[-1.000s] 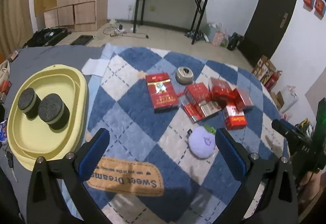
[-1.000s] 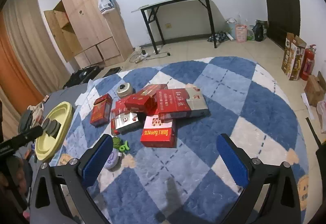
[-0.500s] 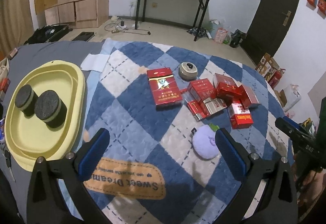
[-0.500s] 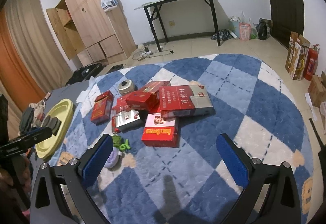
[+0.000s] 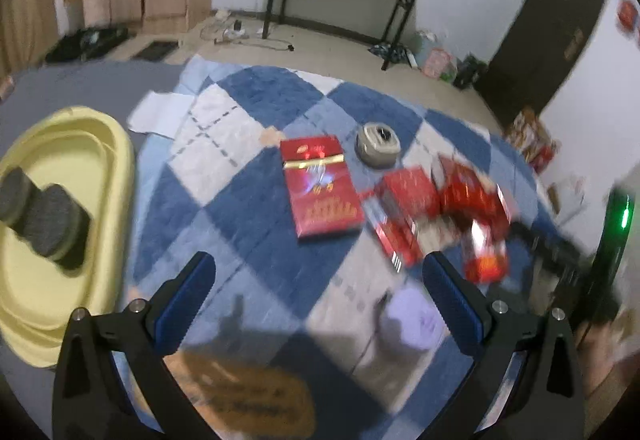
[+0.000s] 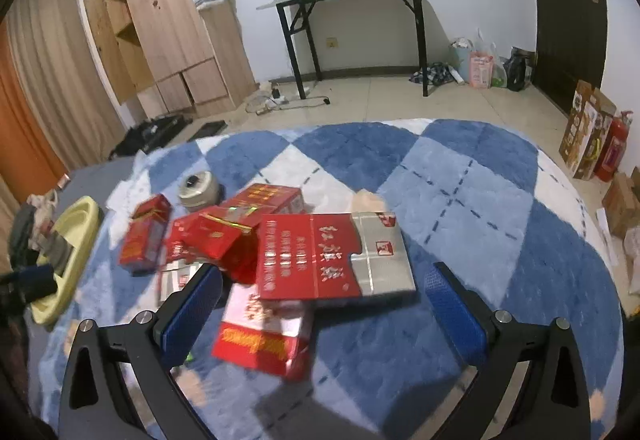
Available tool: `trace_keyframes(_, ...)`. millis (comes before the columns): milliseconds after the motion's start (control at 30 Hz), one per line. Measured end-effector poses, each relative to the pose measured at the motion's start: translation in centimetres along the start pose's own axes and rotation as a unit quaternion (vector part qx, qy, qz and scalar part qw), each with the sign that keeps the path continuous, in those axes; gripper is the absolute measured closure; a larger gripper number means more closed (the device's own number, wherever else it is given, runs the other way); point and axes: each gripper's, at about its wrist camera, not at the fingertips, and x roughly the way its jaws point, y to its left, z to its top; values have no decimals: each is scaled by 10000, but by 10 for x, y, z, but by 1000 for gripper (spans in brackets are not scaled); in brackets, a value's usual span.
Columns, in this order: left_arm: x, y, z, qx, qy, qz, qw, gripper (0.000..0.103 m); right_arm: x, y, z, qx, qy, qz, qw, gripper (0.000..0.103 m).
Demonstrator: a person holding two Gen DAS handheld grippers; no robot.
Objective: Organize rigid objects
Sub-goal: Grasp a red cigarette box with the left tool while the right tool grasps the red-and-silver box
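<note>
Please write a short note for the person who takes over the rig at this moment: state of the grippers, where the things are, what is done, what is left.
Left gripper: open, empty, above the rug.
Right gripper: open, empty, over the pile of red boxes.
One red box lies apart; a round tin lies behind it.
Yellow tray holds two dark round pads.
Left: boxes and tin are not yet sorted.

White walls, wooden wardrobe (image 6: 168,36), black-legged table (image 6: 352,0), dark door (image 6: 568,8).
</note>
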Motion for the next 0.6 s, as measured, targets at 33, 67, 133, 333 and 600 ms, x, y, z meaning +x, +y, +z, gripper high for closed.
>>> trace_keyframes(33,10,1,6,-122,53,-42,9999,0,5,-2,-1,-1,39,2,10000,0)
trace_keyframes(67,17,1,11,-178,90,-30,9998,0,9,-3,0,6,81,0,10000,0)
trace_keyframes(133,36,-3,20,-181,156,51,9997,0,19,-6,-1,-29,127,-14,9999,0)
trace_keyframes(333,91,-3,32,-170,352,429,9983,1,42,-11,-4,-13,177,-70,9998,0)
trace_keyframes(600,104,3,33,-522,56,737,9959,40,47,-21,-4,201,14,32,9998,11)
